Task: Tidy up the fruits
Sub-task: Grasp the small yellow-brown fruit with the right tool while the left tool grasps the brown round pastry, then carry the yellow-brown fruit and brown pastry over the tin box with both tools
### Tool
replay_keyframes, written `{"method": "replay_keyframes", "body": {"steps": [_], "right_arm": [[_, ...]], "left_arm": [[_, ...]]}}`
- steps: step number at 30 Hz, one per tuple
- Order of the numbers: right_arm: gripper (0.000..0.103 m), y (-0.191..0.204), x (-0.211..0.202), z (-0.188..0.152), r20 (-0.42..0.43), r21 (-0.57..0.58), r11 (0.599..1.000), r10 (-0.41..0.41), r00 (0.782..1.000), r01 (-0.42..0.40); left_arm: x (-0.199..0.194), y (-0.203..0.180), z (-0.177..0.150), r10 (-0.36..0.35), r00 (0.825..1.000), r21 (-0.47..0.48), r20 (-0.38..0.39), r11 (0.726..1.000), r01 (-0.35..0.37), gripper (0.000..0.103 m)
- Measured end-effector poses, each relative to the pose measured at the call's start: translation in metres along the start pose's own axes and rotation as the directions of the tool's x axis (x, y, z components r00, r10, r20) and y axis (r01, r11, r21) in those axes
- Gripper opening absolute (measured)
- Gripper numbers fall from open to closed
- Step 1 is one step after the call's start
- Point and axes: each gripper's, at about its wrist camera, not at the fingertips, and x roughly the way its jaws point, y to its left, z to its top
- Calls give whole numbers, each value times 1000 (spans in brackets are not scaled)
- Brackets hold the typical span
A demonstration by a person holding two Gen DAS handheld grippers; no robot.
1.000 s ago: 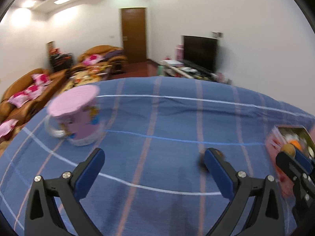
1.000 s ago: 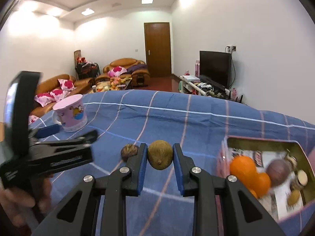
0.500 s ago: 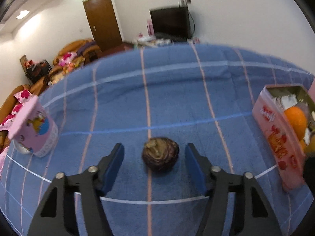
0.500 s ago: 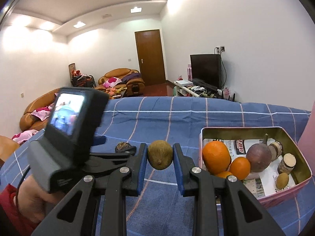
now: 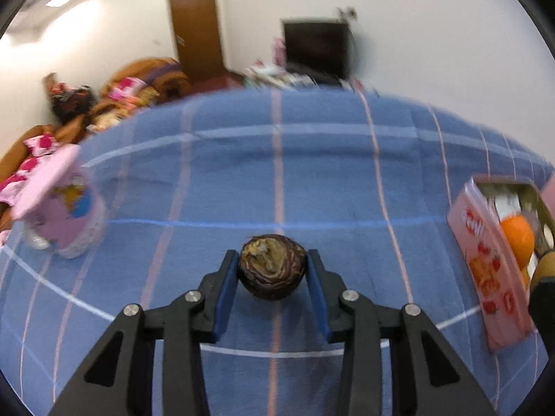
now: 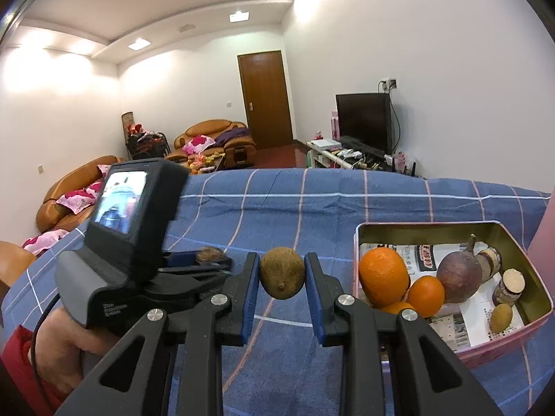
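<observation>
Left tongs: blue pads closing against a round, wrinkled dark-brown fruit with a tan crusted top; it sits on the blue plaid cloth of the table.

Right tongs: clenched on a smooth, olive-brown oval fruit, held off the cloth.

Right of the right tongs: a rectangular pink tin, gold inside, paper-lined, holding glossy oranges.

Far left of the left tongs: a pink lidded cup, blurred.

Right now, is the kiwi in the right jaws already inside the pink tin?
No, the kiwi is gripped left of the pink tin, above the blue cloth.
</observation>
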Motion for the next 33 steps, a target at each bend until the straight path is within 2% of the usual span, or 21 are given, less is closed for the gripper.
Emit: {"method": "replay_keyframes", "body": {"steps": [4, 9, 21, 33], "right_arm": [[28, 5, -9, -1, 56, -30, 999, -18, 998, 20], [28, 11, -11, -1, 85, -69, 997, -32, 996, 38], [28, 17, -20, -7, 99, -91, 994, -46, 994, 55], [28, 12, -39, -16, 90, -84, 995, -43, 995, 51]], "left_arm": [[-27, 6, -7, 86, 989, -30, 123, 996, -83, 41], [-50, 2, -16, 155, 966, -38, 206, 988, -150, 41], [-76, 7, -40, 188, 950, -98, 248, 981, -169, 41], [-90, -5, -52, 180, 947, -92, 267, 983, -161, 41]]}}
